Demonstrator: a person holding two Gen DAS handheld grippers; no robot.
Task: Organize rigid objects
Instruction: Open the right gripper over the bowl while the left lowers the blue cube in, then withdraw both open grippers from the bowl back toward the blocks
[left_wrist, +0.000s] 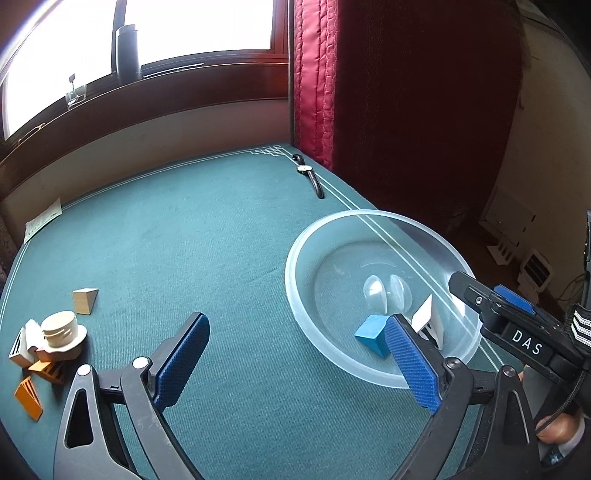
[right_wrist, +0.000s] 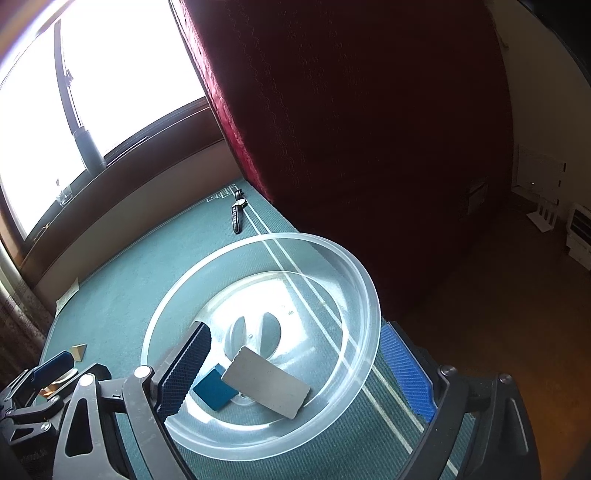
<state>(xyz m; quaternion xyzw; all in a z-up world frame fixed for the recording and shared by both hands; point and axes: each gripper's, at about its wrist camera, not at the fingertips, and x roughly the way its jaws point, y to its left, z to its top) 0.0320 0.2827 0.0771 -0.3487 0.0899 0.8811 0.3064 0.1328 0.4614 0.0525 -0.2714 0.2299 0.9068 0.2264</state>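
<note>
Left gripper (left_wrist: 295, 358) jaws wide apart, nothing between the blue pads, hovering over the green table mat (left_wrist: 207, 236) just left of the clear bowl (left_wrist: 295, 291). Its right pad overlaps the bowl's near rim in the left wrist view.

Right gripper (right_wrist: 295, 369) jaws also spread wide, empty. In the right wrist view its left finger sits above the bowl (right_wrist: 371, 295) interior and the right finger outside the rim, so it straddles the near-right wall. Can't tell if either finger touches the plastic.

Bowl contents: blue block (left_wrist: 371, 334) and a white slotted block (left_wrist: 430, 319), side by side near the bowl's near wall. From the right wrist view the blue block (right_wrist: 214, 387) lies partly under the white slotted block (right_wrist: 267, 382), which rests tilted with one edge on it. Domed bump at the bowl's centre.

Still on the mat, far left: wooden wedge (left_wrist: 85, 301) standing alone; just beside it a cluster with a cream round cap piece (left_wrist: 61, 328) on top of orange slotted blocks (left_wrist: 40, 369) and another orange one (left_wrist: 28, 400) slightly apart, nearer the edge.

Wristwatch (left_wrist: 310, 179) lies near the far right corner of the mat, well apart from the bowl. Paper slip (left_wrist: 42, 219) at the far left edge. Dark flask (left_wrist: 127, 51) and a glass (left_wrist: 75, 94) on the windowsill, red curtain (left_wrist: 388, 92) behind the table
</note>
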